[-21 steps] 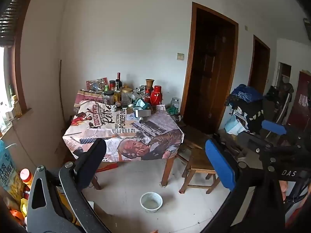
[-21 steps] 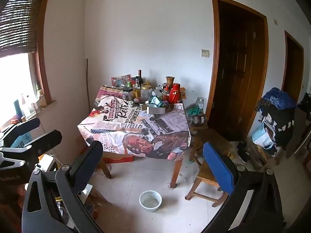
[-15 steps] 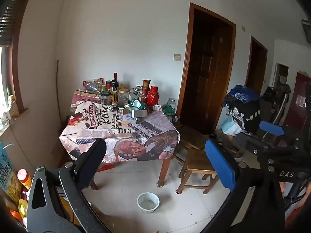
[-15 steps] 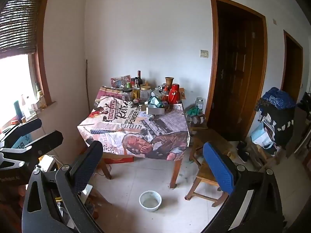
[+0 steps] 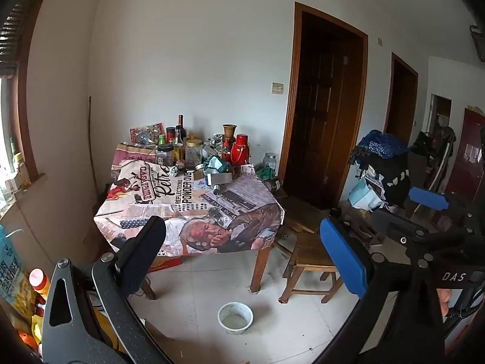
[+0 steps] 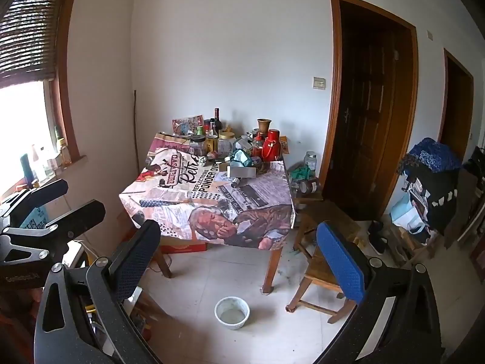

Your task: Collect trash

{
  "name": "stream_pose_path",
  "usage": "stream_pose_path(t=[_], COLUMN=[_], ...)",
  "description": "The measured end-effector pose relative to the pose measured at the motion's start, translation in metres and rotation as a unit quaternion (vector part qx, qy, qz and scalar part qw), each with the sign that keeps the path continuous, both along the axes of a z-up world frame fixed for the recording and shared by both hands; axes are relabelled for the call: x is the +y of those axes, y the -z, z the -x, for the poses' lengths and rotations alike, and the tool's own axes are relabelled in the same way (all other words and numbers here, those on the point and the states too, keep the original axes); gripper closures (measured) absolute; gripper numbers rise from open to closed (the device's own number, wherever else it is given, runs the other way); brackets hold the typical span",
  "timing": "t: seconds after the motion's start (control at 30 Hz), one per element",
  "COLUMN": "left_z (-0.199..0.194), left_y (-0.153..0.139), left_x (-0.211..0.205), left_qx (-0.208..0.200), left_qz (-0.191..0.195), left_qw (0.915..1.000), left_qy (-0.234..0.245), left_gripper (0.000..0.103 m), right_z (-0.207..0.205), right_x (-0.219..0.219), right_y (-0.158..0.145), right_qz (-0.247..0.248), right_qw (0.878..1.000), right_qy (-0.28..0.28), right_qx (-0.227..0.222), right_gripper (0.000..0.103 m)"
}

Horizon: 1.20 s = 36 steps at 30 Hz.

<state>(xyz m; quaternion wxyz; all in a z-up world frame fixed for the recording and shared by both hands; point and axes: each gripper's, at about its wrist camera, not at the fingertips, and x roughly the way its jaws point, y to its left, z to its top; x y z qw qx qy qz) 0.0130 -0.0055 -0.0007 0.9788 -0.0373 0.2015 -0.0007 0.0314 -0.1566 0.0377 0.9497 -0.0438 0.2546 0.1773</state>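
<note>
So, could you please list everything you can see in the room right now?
Wooden table with printed newspaper-style cloth: one, by the white wall.
Bottles and jars: several, mixed colours, far end of the table.
Red flask: one, among them.
Crumpled green wrapper: one, mid-table.
White plastic bowl: one, on the floor.
Wooden stool: one, brown, right of the table.
Brown wooden doors: two, right wall.
Left gripper: open, empty.
Right gripper: open, empty.

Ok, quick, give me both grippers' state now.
Left gripper: open, holding nothing.
Right gripper: open, holding nothing.
</note>
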Motion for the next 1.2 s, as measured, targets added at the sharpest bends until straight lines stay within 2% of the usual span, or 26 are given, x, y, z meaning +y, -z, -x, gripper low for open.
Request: stream_pose_path(t=[1.2], left_z=[-0.0022], left_y=[0.0019], left_x=[0.0071], left_qx=[0.0], left_qz=[0.0], left_qw=[1.0], left_qy=[0.0], left_gripper=[0.001], right_z=[-0.006], right_x=[0.0086], right_y=[-0.0015], right_qz=[0.003], right_qw=[1.0], right_qy=[-0.008], right_qx=[0.001], right_gripper=[0.001])
